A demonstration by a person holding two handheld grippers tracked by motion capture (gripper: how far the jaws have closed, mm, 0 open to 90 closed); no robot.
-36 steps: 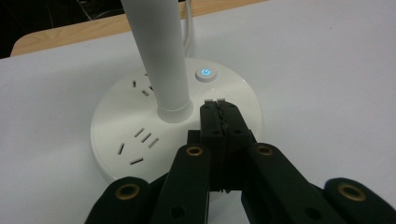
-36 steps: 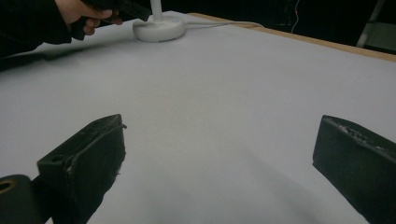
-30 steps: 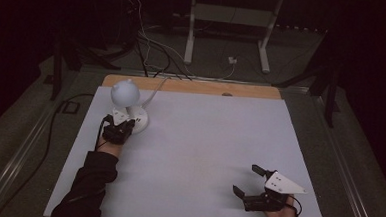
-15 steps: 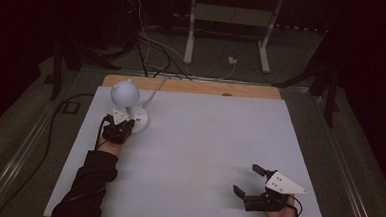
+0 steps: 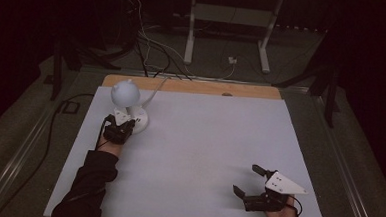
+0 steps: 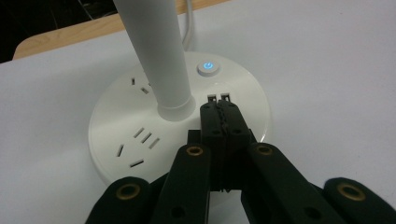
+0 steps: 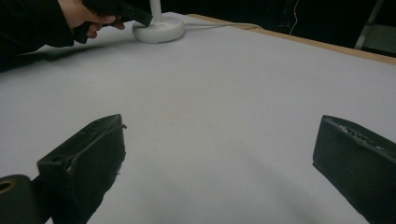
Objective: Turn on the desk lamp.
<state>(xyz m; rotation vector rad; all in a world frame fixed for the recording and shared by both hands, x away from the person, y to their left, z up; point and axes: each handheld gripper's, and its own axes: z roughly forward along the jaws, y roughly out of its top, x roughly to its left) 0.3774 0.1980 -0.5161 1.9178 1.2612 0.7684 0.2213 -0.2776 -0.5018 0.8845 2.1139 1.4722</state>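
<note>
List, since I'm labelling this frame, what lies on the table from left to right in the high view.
Left hand-held gripper at the white lamp base, jaws together → bare white table top → right hand-held gripper, jaws apart.

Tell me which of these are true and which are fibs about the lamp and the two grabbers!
1. The left gripper is shut, its tips over the lamp base. True.
2. The right gripper is squeezing a ball. False: its jaws stand wide apart over the bare white table, holding nothing.
3. The round power button glows blue. True.
4. The lamp stands at the table's right side. False: it is at the far left, by the left gripper.
5. The base has socket slots. True.
</note>
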